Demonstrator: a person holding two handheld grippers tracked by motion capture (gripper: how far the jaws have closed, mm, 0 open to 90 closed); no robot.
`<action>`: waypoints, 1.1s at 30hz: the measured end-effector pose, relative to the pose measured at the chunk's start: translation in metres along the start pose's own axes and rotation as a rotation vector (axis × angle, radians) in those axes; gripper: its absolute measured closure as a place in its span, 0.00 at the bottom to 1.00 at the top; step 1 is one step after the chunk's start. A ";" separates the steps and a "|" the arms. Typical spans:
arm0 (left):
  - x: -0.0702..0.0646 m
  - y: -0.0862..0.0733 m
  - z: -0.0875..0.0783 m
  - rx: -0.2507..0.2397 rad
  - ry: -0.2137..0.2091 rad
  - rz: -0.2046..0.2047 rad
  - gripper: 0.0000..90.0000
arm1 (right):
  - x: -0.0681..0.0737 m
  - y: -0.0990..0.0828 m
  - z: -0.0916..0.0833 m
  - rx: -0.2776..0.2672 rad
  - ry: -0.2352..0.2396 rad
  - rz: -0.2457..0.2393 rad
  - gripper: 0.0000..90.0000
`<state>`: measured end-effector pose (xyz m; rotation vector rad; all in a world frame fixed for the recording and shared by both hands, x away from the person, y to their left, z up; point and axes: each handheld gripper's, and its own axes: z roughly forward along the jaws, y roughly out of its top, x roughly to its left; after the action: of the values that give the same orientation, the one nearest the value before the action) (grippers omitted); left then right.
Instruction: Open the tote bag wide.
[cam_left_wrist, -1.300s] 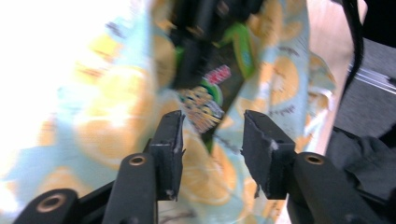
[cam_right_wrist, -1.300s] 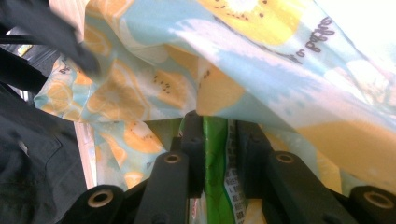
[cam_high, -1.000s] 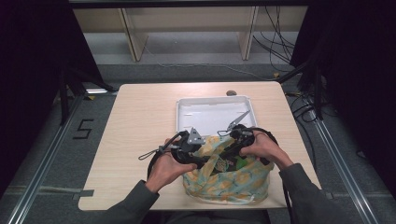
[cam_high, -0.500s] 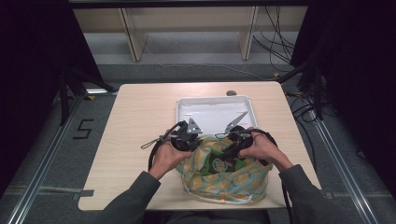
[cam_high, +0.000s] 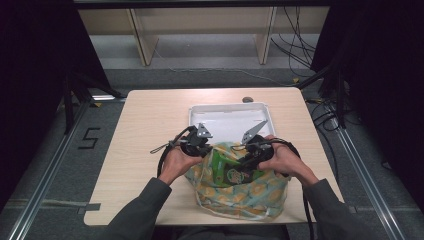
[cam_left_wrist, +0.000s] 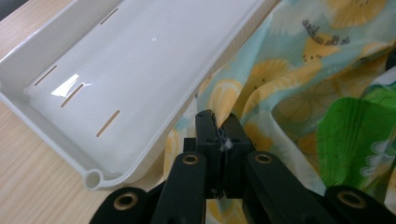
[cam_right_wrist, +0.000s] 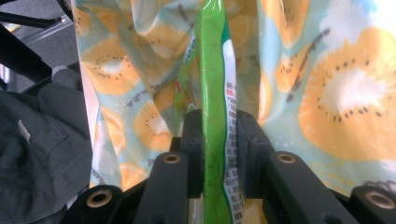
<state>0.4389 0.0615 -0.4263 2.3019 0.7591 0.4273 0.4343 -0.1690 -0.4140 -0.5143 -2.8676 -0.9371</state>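
A cloth bag with a yellow fruit print (cam_high: 245, 192) lies at the table's front edge, just before a white tray (cam_high: 230, 111). My left gripper (cam_high: 204, 147) is shut on the bag's rim (cam_left_wrist: 233, 105) beside the tray's near wall (cam_left_wrist: 187, 105), pinching the fabric between its jaws. My right gripper (cam_high: 248, 159) is shut on a green snack packet (cam_high: 227, 170), which stands partly out of the bag's mouth. In the right gripper view the packet (cam_right_wrist: 214, 88) runs edge-on between the two fingers (cam_right_wrist: 192, 140), with the bag's printed cloth (cam_right_wrist: 327, 93) behind it.
The white tray's floor (cam_left_wrist: 135, 60) has several narrow slots and holds nothing. A small dark round object (cam_high: 247, 99) lies on the table behind the tray. A person's dark sleeve (cam_right_wrist: 37, 135) is at the left of the right gripper view.
The left gripper has moved away from the person toward the tray, pulling the bag's rim with it. The green packet has risen further out of the bag in the right gripper.
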 end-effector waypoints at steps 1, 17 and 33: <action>0.000 0.000 0.000 0.004 0.001 0.000 0.97 | 0.004 0.000 -0.004 -0.017 -0.035 0.025 0.85; -0.001 -0.011 0.007 0.041 0.002 0.052 0.99 | -0.001 0.000 -0.025 -0.189 -0.051 0.065 0.85; -0.013 -0.010 0.009 0.028 -0.014 0.086 0.99 | -0.016 -0.005 -0.049 -0.362 -0.085 0.219 0.85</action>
<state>0.4288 0.0552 -0.4407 2.3684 0.6648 0.4419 0.4467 -0.2061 -0.3796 -0.8970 -2.6425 -1.4282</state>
